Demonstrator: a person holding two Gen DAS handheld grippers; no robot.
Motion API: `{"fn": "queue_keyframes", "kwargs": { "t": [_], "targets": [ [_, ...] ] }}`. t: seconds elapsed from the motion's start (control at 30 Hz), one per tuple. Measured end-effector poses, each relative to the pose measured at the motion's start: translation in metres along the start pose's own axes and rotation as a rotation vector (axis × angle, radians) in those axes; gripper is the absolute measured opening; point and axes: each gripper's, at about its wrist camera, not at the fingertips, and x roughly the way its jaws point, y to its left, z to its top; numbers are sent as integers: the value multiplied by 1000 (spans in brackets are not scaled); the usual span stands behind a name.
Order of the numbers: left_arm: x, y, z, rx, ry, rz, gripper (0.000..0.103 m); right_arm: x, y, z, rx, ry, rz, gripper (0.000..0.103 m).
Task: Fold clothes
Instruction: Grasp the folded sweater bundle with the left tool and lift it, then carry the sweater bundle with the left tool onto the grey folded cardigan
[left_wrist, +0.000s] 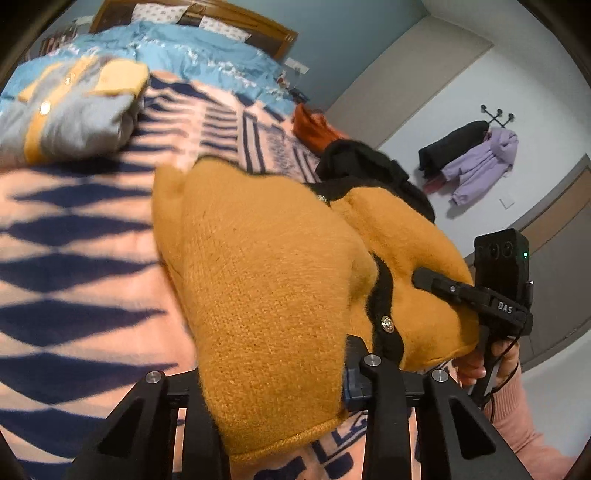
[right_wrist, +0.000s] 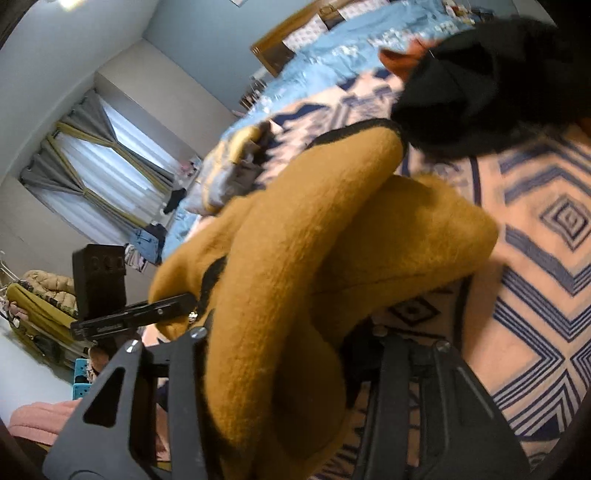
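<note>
A mustard-yellow knit cardigan (left_wrist: 266, 280) with black trim and metal buttons is bunched up and held above the pink and navy patterned bedspread (left_wrist: 74, 258). My left gripper (left_wrist: 280, 384) is shut on its near edge. My right gripper (left_wrist: 436, 284) comes in from the right and is shut on the cardigan's other edge. In the right wrist view the cardigan (right_wrist: 295, 295) fills the middle, draped between my right gripper's (right_wrist: 288, 354) fingers, and the left gripper (right_wrist: 184, 302) pinches it at the left.
A folded grey and yellow cardigan (left_wrist: 74, 118) lies at the bed's far left. A black garment (left_wrist: 369, 166) and an orange one (left_wrist: 314, 129) lie at the right. A blue quilt (left_wrist: 203, 51) and wooden headboard (left_wrist: 258, 29) are behind. Coats (left_wrist: 480, 158) hang on the wall.
</note>
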Motion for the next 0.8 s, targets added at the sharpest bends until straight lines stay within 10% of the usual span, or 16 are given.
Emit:
{"fn": "queue_keyframes", "kwargs": {
  "t": [0.33,0.8],
  "targets": [
    [-77,-2,62,90,-120,40,32,0,76,58,-102,-118,96,45],
    [-148,70,185,76,-351,235,32,108,142,192,-118,-186,237,45]
  ]
}}
